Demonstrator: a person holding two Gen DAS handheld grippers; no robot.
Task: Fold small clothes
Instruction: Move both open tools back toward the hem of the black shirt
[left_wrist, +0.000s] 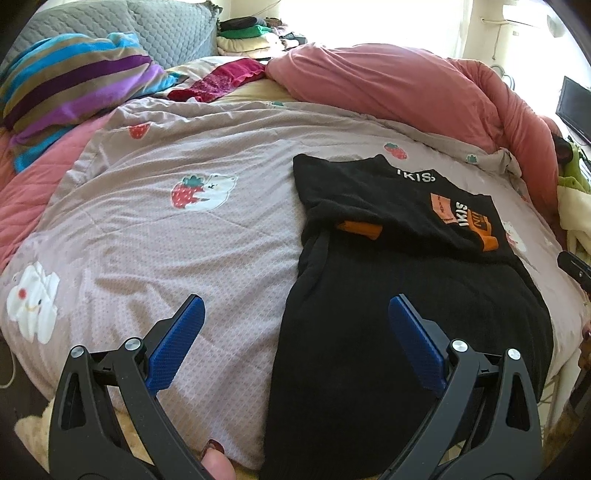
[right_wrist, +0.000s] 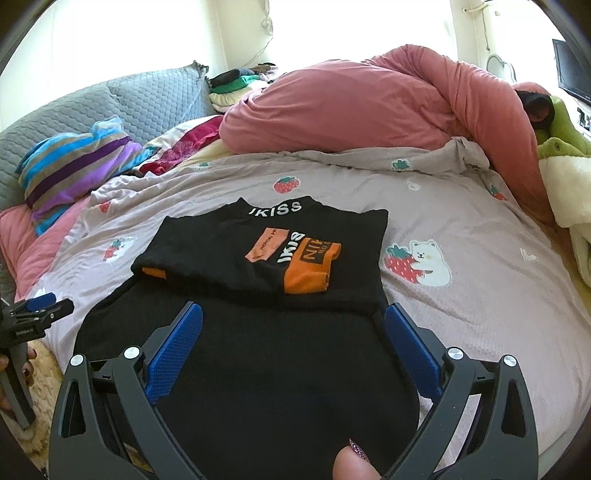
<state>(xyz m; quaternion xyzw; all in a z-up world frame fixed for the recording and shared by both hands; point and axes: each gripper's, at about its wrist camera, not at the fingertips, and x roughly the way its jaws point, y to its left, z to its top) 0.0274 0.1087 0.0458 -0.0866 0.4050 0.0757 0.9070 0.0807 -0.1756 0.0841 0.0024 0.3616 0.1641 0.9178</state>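
Though spread flat on the bed, top (right_wrist: 258, 295) already partly folded: sleeves turned in across the chest, orange cuffs lying over the black, one at centre of the right wrist view, one at its left edge. Collar with white lettering toward the upper middle, hem toward the bottom of frame. Seen lower right of centre in the left wrist view (left_wrist: 388, 295), dead centre in the right.

Judged about half done. Sleeves in, body narrowed to a long strip. Left to do, by the look of it: bring the hem up toward the collar, 1 fold or perhaps 2, then set the bundle aside. No hem fold begun yet.

Left tongs (left_wrist: 295, 339) spread wide, blue pads far apart, nothing between them; right pad over the top's left edge, left pad over bare quilt (left_wrist: 147, 229). Contact with cloth not certain from this angle. Right tongs (right_wrist: 293, 343) equally wide, gripping nothing, both pads above the lower body of the top, straddling nearly its whole width; touching or just hovering, cannot tell.

Farther out: strawberry-and-bear quilt under the top, pink duvet (right_wrist: 351, 110) bunched along the upper right, striped pillow (right_wrist: 77, 162) at upper left, grey headboard (right_wrist: 147, 99) behind it, a stack of folded clothes (right_wrist: 236, 85) at top centre.
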